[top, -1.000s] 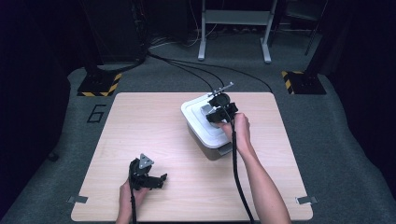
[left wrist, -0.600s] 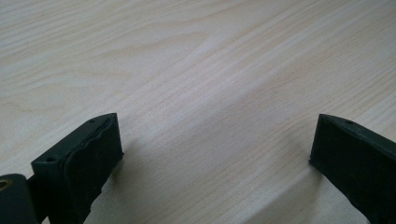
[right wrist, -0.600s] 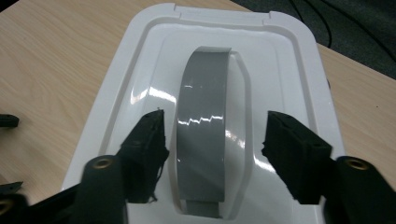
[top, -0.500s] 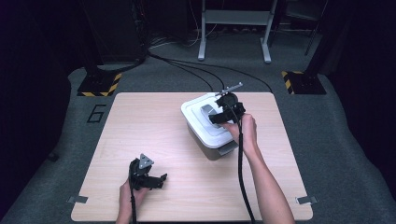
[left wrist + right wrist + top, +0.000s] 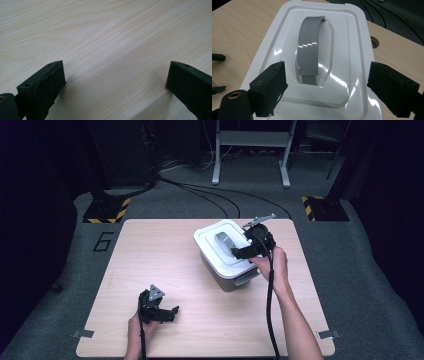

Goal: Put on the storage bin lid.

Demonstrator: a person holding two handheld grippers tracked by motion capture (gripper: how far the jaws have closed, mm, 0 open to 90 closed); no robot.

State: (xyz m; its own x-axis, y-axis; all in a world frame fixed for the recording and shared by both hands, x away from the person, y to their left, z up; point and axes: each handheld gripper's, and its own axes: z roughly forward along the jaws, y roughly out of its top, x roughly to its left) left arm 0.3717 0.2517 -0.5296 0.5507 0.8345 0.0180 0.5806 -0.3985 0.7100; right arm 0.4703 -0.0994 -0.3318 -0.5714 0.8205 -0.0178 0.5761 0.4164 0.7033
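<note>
A white plastic storage box with a grey lower body (image 5: pixel 227 270) sits on the far right part of my pale wooden bench (image 5: pixel 165 255), turned at an angle to the bench edges. Its white moulded lid (image 5: pixel 287 32) is on, and a flat grey carrying handle (image 5: pixel 308 53) lies folded down in the recess along the lid's middle. At the near edge of the box, a grey side latch (image 5: pixel 245 279) shows below the lid.

My right tool (image 5: pixel 327 87) hovers just above the lid, jaws spread wide apart, one on each side of the handle's near end and gripping nothing. In the high view, this tool (image 5: pixel 250 251) is over the box's right-hand side, its black cable trailing back along my forearm.

My left tool (image 5: pixel 167 312) rests low at the near left of the bench, well apart from the box. Its jaws are also released, with bare wood between them.
</note>
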